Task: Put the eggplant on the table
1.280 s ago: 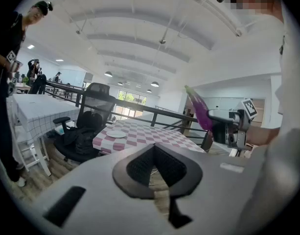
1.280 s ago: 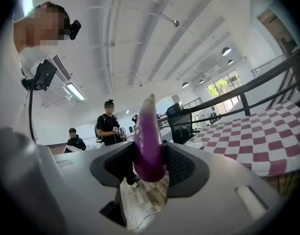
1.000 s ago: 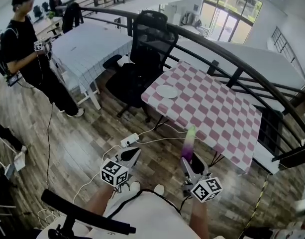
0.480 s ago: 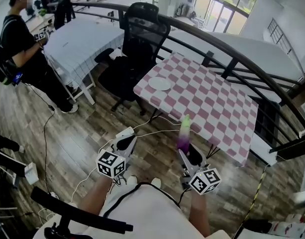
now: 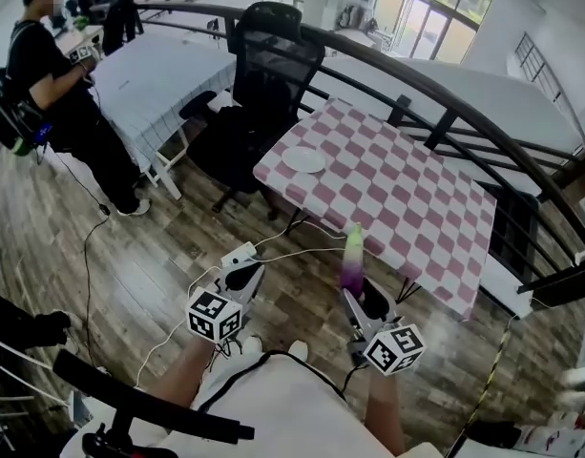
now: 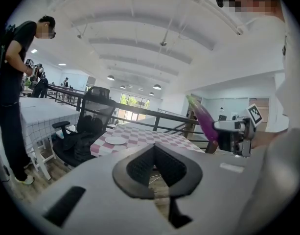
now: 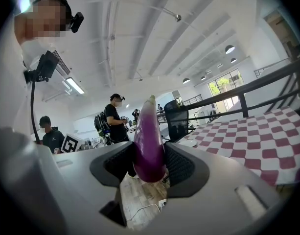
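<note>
A long purple eggplant with a pale green tip stands upright in my right gripper, which is shut on its lower end. The right gripper view shows the eggplant pinched between the two black pads of this gripper. It hangs over the wood floor, just short of the near edge of the pink-and-white checkered table. My left gripper is beside it on the left, shut and empty; its tips meet. From the left gripper view the eggplant shows at the right.
A white plate lies on the table's left corner. A black office chair stands left of the table, and a dark railing curves behind it. A person in black stands by a white-clothed table. A power strip and cables lie on the floor.
Both grippers have drifted a little towards the checkered table, the eggplant still upright in the right one. The person at the left has shifted further left.
</note>
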Motion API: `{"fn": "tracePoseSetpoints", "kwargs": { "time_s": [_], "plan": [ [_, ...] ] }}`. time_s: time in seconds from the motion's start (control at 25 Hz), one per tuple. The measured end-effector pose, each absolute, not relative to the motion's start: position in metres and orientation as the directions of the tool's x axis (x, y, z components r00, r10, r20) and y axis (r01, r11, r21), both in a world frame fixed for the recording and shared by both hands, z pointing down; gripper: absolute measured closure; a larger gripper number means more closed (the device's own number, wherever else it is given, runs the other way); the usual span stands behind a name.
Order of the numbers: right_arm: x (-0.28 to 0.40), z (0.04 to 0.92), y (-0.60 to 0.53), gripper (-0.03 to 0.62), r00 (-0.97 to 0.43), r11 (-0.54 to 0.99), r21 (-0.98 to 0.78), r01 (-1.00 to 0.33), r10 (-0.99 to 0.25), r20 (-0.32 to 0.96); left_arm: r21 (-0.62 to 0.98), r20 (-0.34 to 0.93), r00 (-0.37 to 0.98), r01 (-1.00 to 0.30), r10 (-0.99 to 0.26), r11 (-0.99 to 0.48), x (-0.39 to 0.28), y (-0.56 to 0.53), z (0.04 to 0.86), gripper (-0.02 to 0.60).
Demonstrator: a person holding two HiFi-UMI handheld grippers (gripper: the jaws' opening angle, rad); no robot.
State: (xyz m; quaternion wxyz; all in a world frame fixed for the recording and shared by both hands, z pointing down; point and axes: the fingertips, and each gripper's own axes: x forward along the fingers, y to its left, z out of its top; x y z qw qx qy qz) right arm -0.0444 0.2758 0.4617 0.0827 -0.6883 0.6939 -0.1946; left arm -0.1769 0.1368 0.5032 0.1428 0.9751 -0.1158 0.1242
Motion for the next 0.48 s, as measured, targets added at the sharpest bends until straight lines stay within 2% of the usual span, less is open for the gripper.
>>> {"fn": "tracePoseSetpoints", "kwargs": {
  "time_s": [0.48],
  "plan": [
    [-0.024, 0.462, 0.284, 0.381, -0.046, -0.017, -0.388, -0.921, -0.987, 0.153, 0.237, 0.296, 0.936, -0.267, -0.193, -0.934, -0.165, 0.146, 0.505, 0.575]
  ]
}}
